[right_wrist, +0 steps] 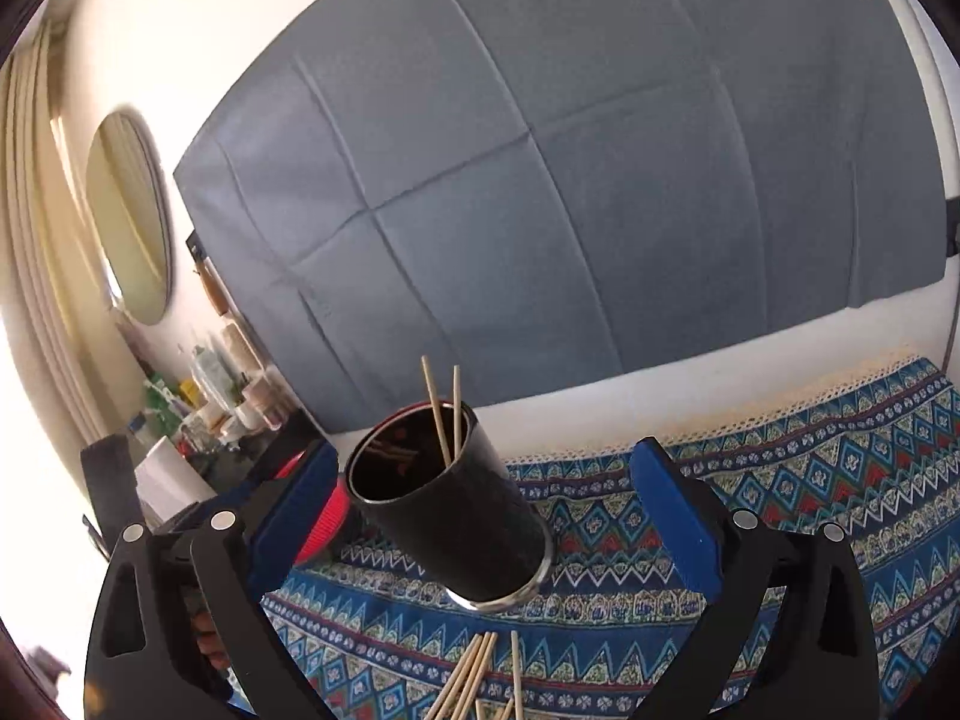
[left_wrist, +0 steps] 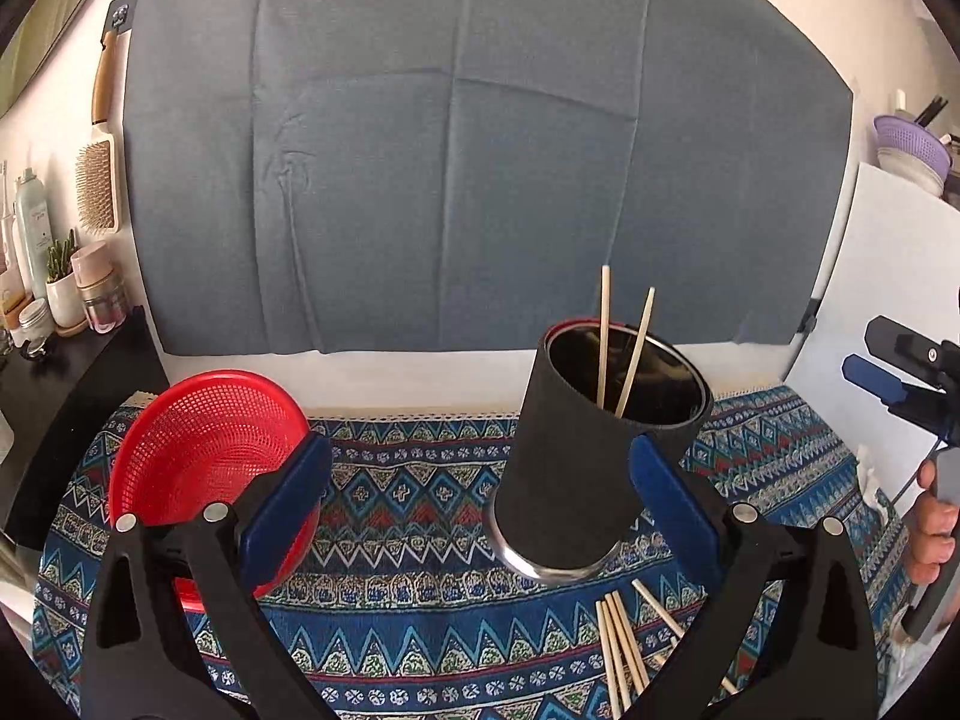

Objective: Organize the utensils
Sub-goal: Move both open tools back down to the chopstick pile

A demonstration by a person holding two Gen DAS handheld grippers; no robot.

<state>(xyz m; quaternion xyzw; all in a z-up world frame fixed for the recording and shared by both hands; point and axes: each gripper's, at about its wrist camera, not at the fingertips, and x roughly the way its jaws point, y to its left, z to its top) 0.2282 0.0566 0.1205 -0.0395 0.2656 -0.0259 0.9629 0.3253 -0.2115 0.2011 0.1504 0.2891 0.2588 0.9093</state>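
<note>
A tall black cup (left_wrist: 588,468) stands on the patterned cloth with two wooden chopsticks (left_wrist: 624,348) upright in it. Several more chopsticks (left_wrist: 624,654) lie on the cloth in front of the cup. My left gripper (left_wrist: 480,480) is open and empty, above the cloth, with the cup just inside its right finger. My right gripper (right_wrist: 486,492) is open and empty; the cup (right_wrist: 456,516) stands between its fingers, apart from both. It also shows at the right edge of the left wrist view (left_wrist: 900,372). Loose chopsticks (right_wrist: 474,678) lie below it.
A red mesh basket (left_wrist: 204,474) leans at the left on the blue patterned cloth (left_wrist: 420,510). A dark side shelf (left_wrist: 66,396) with bottles and jars stands far left. A grey cloth (left_wrist: 480,150) hangs on the wall behind. A white board (left_wrist: 870,300) stands at right.
</note>
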